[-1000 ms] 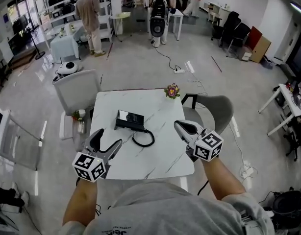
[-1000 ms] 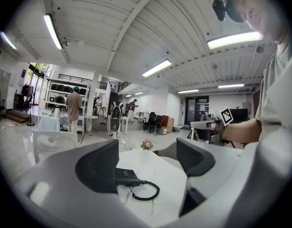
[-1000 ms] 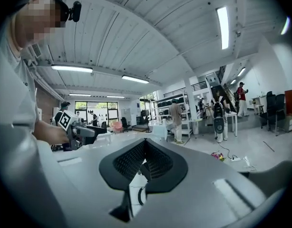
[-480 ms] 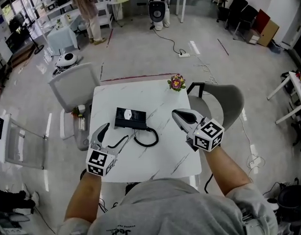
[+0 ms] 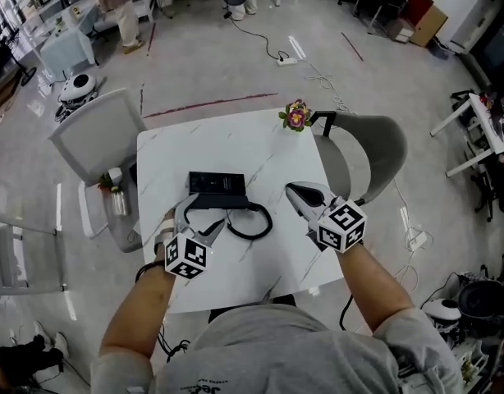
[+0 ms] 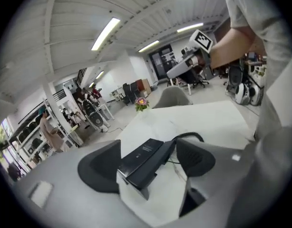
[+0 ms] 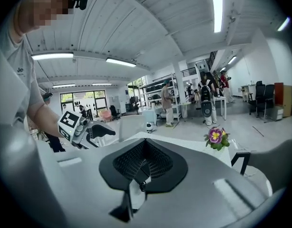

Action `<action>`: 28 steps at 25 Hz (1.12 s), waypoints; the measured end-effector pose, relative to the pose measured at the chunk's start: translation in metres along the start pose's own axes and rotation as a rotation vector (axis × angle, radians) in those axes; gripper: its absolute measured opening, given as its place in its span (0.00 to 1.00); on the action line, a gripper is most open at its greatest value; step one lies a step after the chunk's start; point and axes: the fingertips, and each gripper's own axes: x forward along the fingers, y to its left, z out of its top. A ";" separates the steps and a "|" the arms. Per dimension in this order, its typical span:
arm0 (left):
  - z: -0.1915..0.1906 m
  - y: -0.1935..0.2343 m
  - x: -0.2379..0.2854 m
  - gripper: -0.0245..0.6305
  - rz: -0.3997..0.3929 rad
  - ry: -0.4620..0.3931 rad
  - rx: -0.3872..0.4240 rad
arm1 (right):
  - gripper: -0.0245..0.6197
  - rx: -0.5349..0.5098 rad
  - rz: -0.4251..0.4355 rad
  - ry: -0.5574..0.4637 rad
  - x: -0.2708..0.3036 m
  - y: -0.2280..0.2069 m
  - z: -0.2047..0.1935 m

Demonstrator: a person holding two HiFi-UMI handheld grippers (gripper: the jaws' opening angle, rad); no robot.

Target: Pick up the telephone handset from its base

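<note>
Handset [image 6: 148, 169] rests on its base [image 5: 217, 183] on the table [image 5: 272, 150], long axis crosswise. Left gripper [image 5: 201, 215], jaws apart, sits just short of it. Right gripper [image 5: 295, 193], clenched empty, is farther off.

Head view: looked steeply down over the white table [image 5: 235, 142] from above | Left gripper view: sat low and close to the telephone [image 6: 143, 156], facing the flowers [image 6: 141, 102] | Right gripper view: faced across the tabletop | Shared: flowers, left gripper [image 7: 105, 134].
</note>
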 end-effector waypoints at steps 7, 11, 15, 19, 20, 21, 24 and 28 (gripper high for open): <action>-0.036 -0.008 0.046 0.67 -0.014 0.139 0.182 | 0.04 0.030 -0.001 0.029 0.015 -0.009 -0.033; -0.058 -0.011 0.074 0.67 0.006 0.207 0.346 | 0.04 0.039 0.004 0.034 0.019 -0.013 -0.046; -0.069 -0.013 0.089 0.64 0.015 0.252 0.450 | 0.04 0.049 0.008 0.042 0.020 -0.015 -0.055; -0.078 -0.015 0.095 0.59 0.035 0.299 0.463 | 0.04 0.068 0.005 0.044 0.017 -0.017 -0.062; -0.080 -0.015 0.096 0.57 0.042 0.306 0.474 | 0.04 0.071 0.004 0.045 0.016 -0.018 -0.063; -0.081 -0.015 0.098 0.55 0.050 0.311 0.489 | 0.04 0.074 0.004 0.046 0.016 -0.019 -0.065; -0.084 -0.014 0.101 0.45 0.069 0.332 0.564 | 0.04 0.088 0.002 0.052 0.014 -0.020 -0.071; -0.089 -0.017 0.103 0.37 0.051 0.346 0.672 | 0.04 0.103 0.003 0.058 0.012 -0.018 -0.077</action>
